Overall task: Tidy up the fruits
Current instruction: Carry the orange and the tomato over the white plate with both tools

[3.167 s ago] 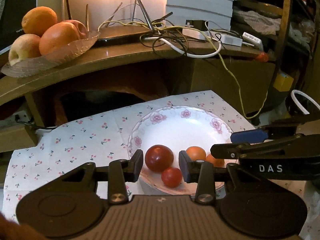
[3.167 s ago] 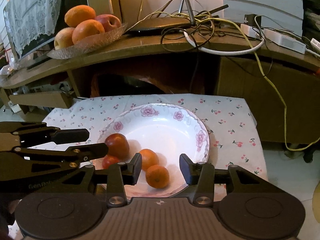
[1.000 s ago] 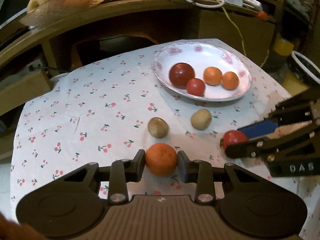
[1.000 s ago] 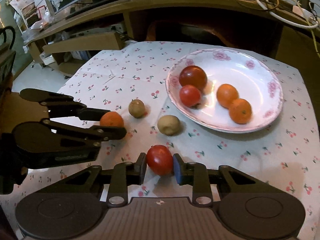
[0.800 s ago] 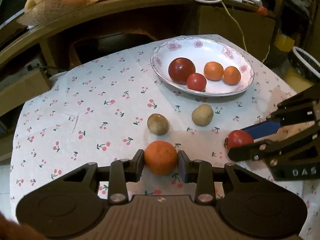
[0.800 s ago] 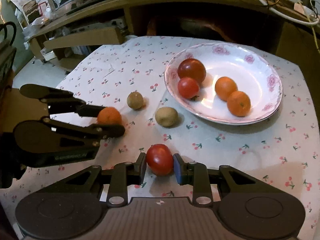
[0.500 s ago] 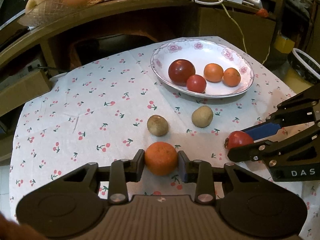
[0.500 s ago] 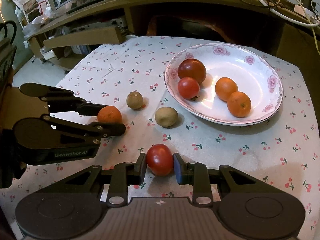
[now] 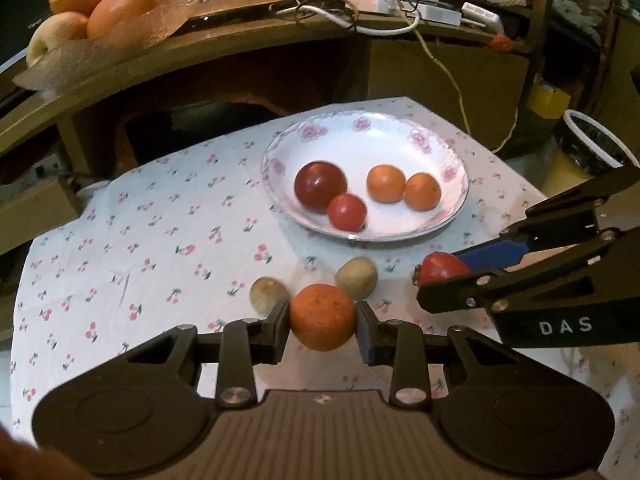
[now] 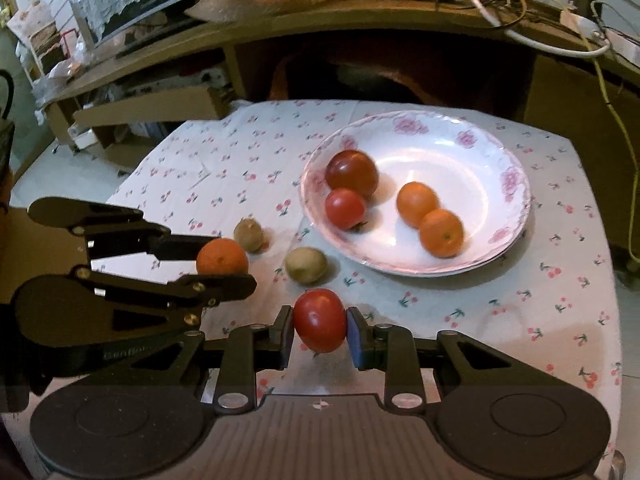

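Left wrist view: left gripper (image 9: 322, 317) at lower centre, jaws clamped on an orange (image 9: 322, 317) held clear of the cherry-print cloth (image 9: 160, 240). Two kiwis just beyond it, one (image 9: 267, 291) partly hidden behind the left finger, the other (image 9: 356, 277) up and to the right. White flowered plate (image 9: 452, 160) at centre, carrying a dark red tomato (image 9: 320, 187), a smaller red one (image 9: 347, 211) and two small oranges (image 9: 386, 183) (image 9: 422, 191). To place well: probably best carried high over the near rim, lowered into the bare upper part of the plate, released only once resting, so as not to roll into the fruit already there. "DAS" readable in white on the right gripper body, at right edge.

Right wrist view: right gripper (image 10: 320, 326) at lower centre, jaws clamped on a red tomato (image 10: 320, 320), also lifted off the cloth. Left gripper entering from the left edge with its orange. Plate at upper right, open space along its right and top. Likely wise to bring the tomato in from the right side, keeping well apart from the other gripper, with a light squeeze since the skin may bruise. Faint lettering on the left gripper body, beginning "Gen", rest not legible.
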{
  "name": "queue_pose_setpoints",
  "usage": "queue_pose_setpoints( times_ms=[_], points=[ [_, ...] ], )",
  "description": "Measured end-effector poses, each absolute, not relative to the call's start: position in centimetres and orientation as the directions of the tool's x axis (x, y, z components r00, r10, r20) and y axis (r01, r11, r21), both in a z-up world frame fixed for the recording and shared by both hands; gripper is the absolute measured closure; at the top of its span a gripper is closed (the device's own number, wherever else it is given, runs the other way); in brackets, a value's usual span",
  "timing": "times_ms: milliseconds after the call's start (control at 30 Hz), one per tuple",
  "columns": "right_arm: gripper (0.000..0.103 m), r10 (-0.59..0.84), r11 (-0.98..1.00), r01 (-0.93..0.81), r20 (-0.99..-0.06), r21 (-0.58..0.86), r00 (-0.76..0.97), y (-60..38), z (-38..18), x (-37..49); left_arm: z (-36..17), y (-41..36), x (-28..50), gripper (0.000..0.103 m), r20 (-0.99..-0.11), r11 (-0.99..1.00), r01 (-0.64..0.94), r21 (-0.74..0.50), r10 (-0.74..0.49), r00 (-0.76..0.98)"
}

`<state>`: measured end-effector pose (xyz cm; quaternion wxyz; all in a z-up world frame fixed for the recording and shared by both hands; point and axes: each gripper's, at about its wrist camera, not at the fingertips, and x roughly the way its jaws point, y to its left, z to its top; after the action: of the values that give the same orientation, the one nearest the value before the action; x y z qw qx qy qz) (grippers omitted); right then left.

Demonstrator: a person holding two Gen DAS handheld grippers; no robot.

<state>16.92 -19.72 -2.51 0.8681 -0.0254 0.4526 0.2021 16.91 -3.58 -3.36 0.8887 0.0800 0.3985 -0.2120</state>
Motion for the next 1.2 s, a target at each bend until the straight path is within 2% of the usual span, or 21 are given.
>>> queue_pose_setpoints(
  times_ms=[467,1200],
  points=[
    [0.074,0.276,0.953,-0.271,-0.758,0.136,0.591,-22.7,-1.3,18.8,-1.5,-6.9,19.3,0.064,-0.705,0.895,0.446,-0.018,-0.328,0.629],
    [0.073,0.239,0.969,-0.21,-0.732,0.132,0.638,-24.3,-1.0,22.0,-1.0,-9.0,23.0,0.065,-0.688,0.905,0.425,0.013,-0.3,0.661]
  ],
)
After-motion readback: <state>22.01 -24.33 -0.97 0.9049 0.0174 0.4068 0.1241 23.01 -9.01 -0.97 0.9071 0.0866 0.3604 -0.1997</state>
